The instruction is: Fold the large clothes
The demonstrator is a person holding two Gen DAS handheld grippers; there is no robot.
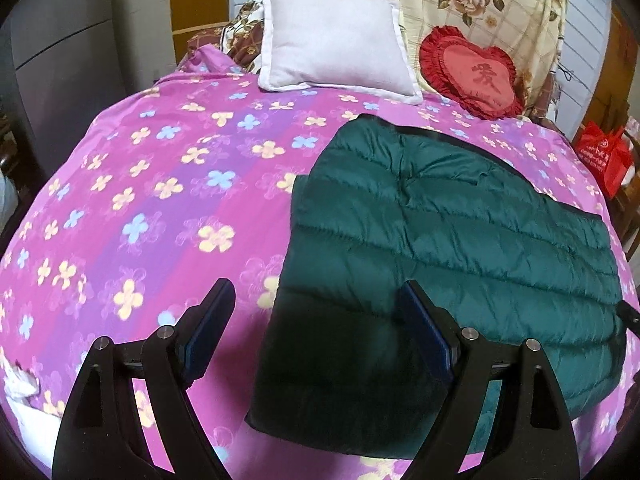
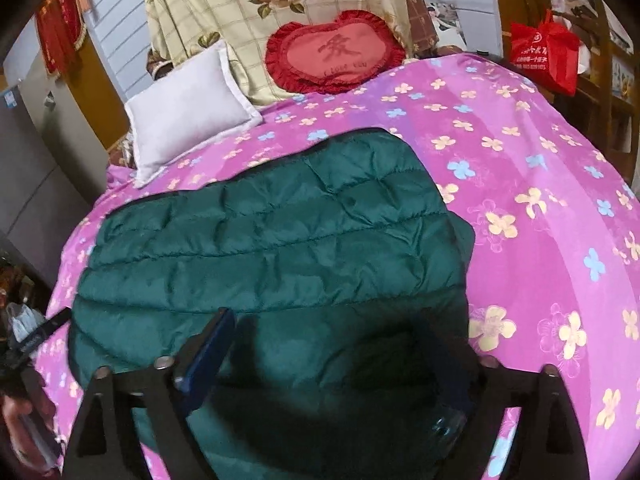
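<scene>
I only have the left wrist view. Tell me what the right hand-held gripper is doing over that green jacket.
Observer: The right hand-held gripper stands open above the green jacket's near end, gripping nothing.
Operator: Report what's off my left edge.
Observer: A red cloth hangs on the wall beyond the white pillow.
Operator: Read the heart cushion's lower line.
Observer: The heart cushion carries small lettering under its big character; it is too blurred to read.

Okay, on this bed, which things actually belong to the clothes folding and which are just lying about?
Part of the job:
green quilted jacket
left gripper, open
right gripper, open

Just lying about:
white pillow
red heart cushion
red bag
floral blanket
</scene>
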